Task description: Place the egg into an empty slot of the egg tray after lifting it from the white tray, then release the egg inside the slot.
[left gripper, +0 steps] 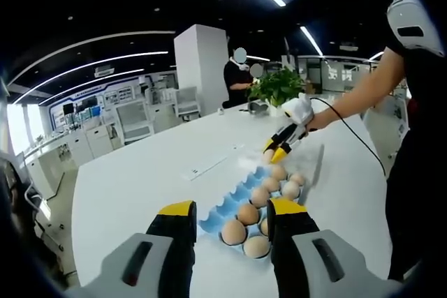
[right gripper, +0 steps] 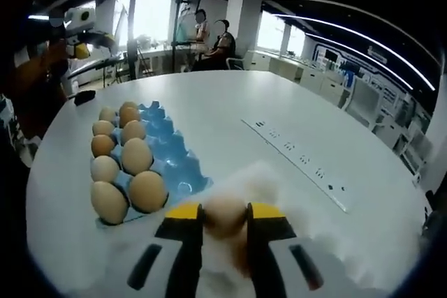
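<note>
Pale brown egg [right gripper: 225, 215] clamped in right gripper [right gripper: 225, 218] above blurred white tray [right gripper: 307, 242]; transfer to blue moulded egg tray [right gripper: 178, 165] pending; left gripper [left gripper: 230, 215] wide, empty.

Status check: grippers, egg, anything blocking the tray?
Right gripper shut on pale brown egg, over white tray. Left gripper open, idle. Blue egg tray: near column empty, unobstructed.

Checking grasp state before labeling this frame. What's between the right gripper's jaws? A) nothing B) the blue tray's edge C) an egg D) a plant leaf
C: in the right gripper view an egg sits between the yellow-tipped jaws of the right gripper, just past the near end of the blue tray, over a blurred white surface.
</note>
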A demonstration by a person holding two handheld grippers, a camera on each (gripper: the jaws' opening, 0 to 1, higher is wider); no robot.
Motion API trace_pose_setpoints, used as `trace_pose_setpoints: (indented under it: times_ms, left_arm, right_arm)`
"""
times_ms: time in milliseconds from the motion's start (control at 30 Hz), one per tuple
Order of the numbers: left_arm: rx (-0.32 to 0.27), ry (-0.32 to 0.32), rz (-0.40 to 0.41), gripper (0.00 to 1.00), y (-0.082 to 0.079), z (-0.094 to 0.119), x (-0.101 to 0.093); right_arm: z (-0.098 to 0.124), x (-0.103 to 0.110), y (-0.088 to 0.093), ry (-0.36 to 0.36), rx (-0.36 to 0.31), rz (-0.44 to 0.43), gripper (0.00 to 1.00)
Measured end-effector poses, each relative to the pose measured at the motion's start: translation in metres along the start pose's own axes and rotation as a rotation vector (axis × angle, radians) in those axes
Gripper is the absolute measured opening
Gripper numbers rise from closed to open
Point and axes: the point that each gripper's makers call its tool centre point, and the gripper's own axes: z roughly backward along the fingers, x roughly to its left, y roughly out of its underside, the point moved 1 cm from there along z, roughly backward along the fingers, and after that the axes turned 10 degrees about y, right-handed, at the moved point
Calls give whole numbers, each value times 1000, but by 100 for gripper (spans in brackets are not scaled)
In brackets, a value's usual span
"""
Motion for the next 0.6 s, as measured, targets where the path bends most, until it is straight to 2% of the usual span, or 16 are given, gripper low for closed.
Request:
trace_pose_setpoints:
  times_ms: [33, 100, 167, 600]
  left_arm:
    - [0, 0, 0, 41, 0, 0, 0]
    - [-2, 1, -2, 41, 0, 0, 0]
    - [-2, 1, -3, 41, -1, 0, 0]
    - [-3, 6, -2, 40, 0, -1, -1]
  right_arm:
    - [2, 0, -3, -6, -8, -12, 23]
    - [4, 0, -7, 7, -12, 26, 23]
    - [7, 4, -10, -12, -23, 11, 23]
    - [9, 3, -20, -4, -43, 19, 23]
